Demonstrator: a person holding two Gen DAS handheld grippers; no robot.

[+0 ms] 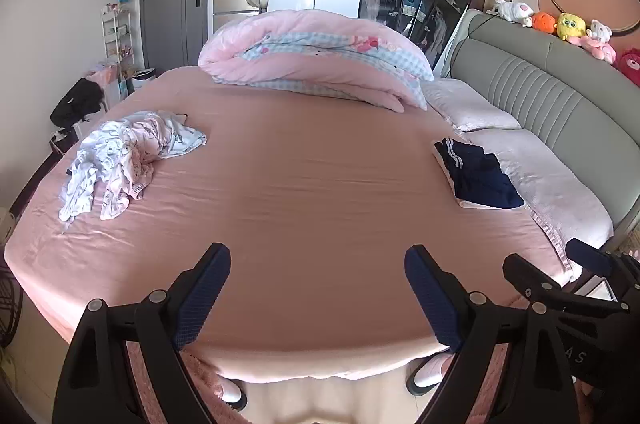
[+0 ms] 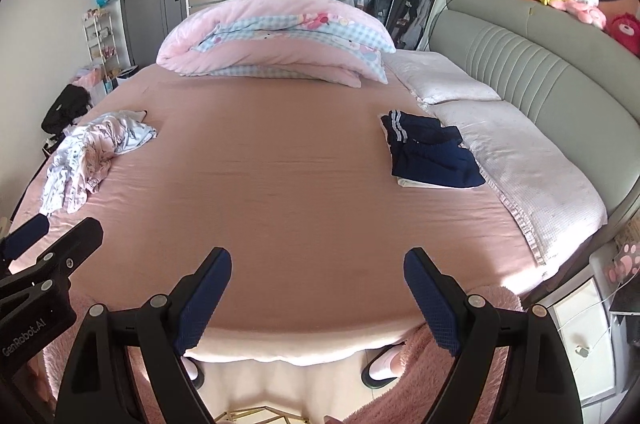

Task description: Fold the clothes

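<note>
I hold both tools above the near edge of the pink bed (image 1: 320, 184); the left gripper (image 1: 318, 288) and right gripper (image 2: 318, 286) gape wide, holding nothing. One crumpled heap of pale clothes (image 1: 120, 156) lies far left, one folded navy stack (image 2: 430, 152) lies right, just beside two pillows (image 2: 520, 164). One rolled duvet (image 1: 316, 56) sits at the far side. Nothing lies on the sheet between me and either pile.

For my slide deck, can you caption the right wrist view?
Open right gripper over a pink bed, crumpled clothes left, folded navy garments right.
</note>
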